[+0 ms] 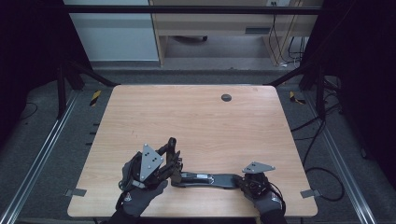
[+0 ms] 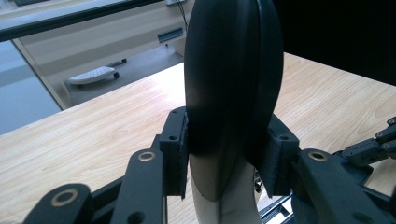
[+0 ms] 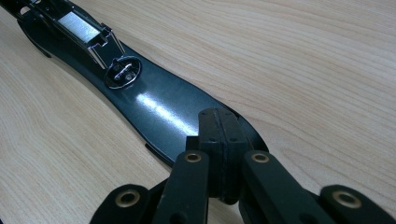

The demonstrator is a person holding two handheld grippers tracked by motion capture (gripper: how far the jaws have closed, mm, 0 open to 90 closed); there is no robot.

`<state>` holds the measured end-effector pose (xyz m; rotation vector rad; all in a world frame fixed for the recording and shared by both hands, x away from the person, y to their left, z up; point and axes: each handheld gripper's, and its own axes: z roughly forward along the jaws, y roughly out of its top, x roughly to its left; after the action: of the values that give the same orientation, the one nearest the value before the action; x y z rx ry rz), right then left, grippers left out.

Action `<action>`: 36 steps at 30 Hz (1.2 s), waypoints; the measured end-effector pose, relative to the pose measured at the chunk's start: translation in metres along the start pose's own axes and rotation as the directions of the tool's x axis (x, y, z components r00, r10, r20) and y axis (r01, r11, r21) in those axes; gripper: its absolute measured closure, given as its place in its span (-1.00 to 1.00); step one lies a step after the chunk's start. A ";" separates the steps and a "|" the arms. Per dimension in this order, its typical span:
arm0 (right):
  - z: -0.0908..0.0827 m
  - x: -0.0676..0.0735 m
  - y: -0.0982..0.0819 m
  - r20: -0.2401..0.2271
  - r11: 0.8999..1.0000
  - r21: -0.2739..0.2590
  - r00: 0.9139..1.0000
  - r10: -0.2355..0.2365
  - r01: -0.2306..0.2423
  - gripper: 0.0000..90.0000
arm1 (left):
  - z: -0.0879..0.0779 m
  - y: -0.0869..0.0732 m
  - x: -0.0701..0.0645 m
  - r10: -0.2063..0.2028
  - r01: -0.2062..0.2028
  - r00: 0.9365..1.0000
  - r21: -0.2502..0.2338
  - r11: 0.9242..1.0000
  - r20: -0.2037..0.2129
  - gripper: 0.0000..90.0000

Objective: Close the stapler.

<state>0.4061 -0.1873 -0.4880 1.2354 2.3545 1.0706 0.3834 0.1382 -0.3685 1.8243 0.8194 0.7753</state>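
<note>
While the left claw (image 1: 172, 156) is clamping the raised black top arm (image 2: 231, 88) of an opened stapler, the stapler's base (image 1: 212, 179) is lying flat on the wooden counter (image 1: 196, 116) near its front edge. Over the base's rounded end, the right claw (image 3: 223, 140) is pressing down with its pads closed together, gripping nothing. Both gloved hands are holding their grippers low.

My matt black plastic jaws grip a glossy black stapler (image 3: 159, 105) with a bright metal magazine (image 3: 81, 25) on a smooth light wood-grain table (image 1: 196, 116).
</note>
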 end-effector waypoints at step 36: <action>0.000 0.001 0.000 -0.003 1.000 -0.002 1.000 -0.003 0.003 1.00 | 0.012 0.006 -0.023 0.090 -0.089 0.996 0.006 0.996 -0.025 0.30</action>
<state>0.4055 -0.1868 -0.4882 1.2307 2.3558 1.0738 0.3813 0.1114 -0.3706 1.8698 0.7604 0.8553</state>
